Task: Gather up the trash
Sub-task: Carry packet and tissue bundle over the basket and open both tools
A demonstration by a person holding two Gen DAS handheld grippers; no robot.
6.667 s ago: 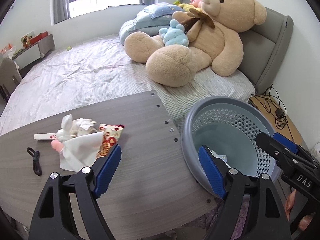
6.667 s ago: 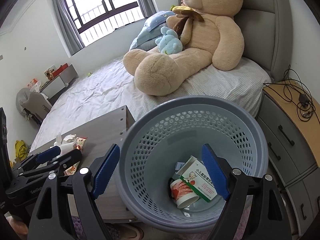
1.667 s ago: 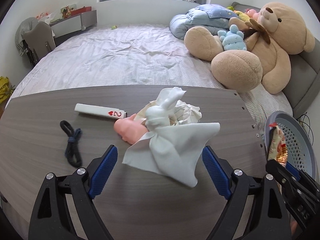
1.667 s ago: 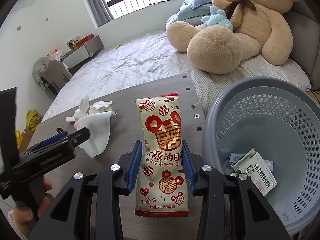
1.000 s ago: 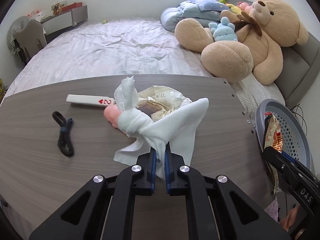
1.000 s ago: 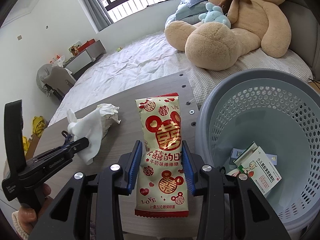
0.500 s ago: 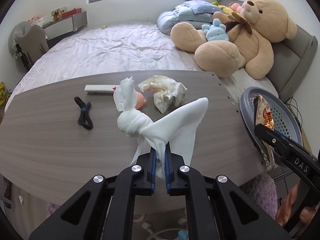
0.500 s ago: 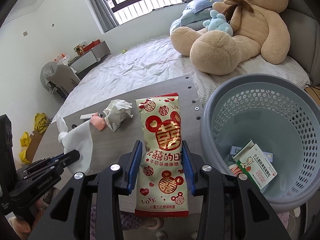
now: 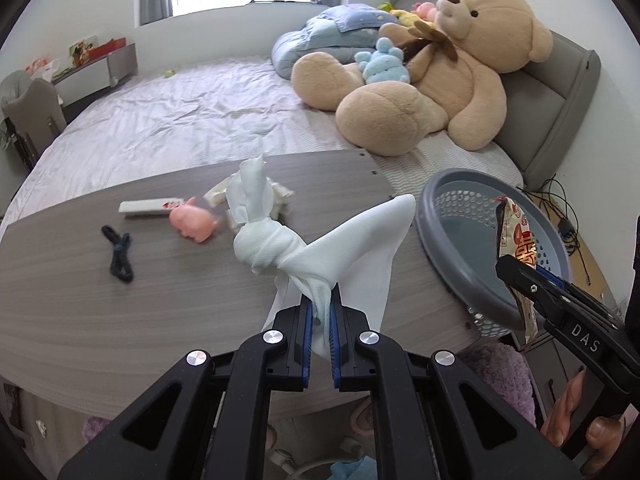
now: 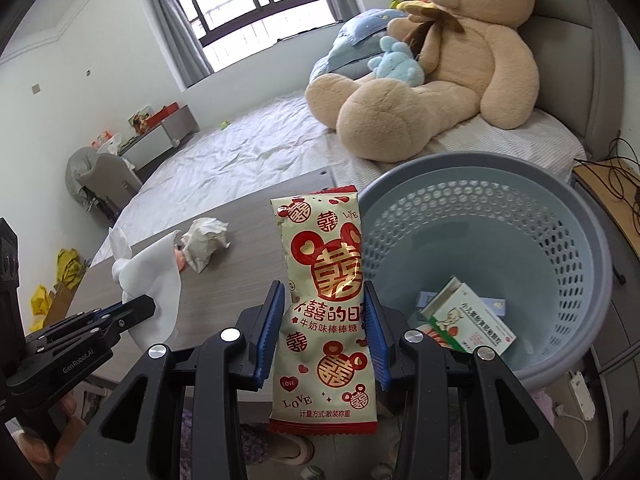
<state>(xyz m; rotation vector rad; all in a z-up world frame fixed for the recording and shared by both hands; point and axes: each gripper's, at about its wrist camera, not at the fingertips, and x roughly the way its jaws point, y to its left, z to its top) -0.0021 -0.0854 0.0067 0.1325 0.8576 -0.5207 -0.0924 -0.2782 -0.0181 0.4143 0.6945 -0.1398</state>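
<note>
My left gripper [image 9: 319,312] is shut on a knotted white tissue [image 9: 320,248] and holds it above the wooden table [image 9: 80,280]; the tissue also shows in the right wrist view [image 10: 156,272]. My right gripper [image 10: 325,316] is shut on a red and cream snack wrapper [image 10: 326,300], held upright beside the rim of the grey basket [image 10: 520,168]; the wrapper also shows in the left wrist view [image 9: 520,248], at the basket's rim [image 9: 432,208]. A medicine box [image 10: 468,320] lies in the basket. A crumpled paper wad [image 10: 206,242] lies on the table.
A pink toy [image 9: 194,226], a white card box [image 9: 152,205] and a black hair tie [image 9: 118,258] lie on the table. Behind it is the bed [image 9: 180,120] with a big teddy bear [image 9: 440,76]. A wooden nightstand [image 10: 616,200] with cables stands to the right.
My left gripper has carried the tissue right, closer to the basket. My right gripper still holds the wrapper and has edged nearer the basket. Earlier the left gripper closed on the tissue and lifted it.
</note>
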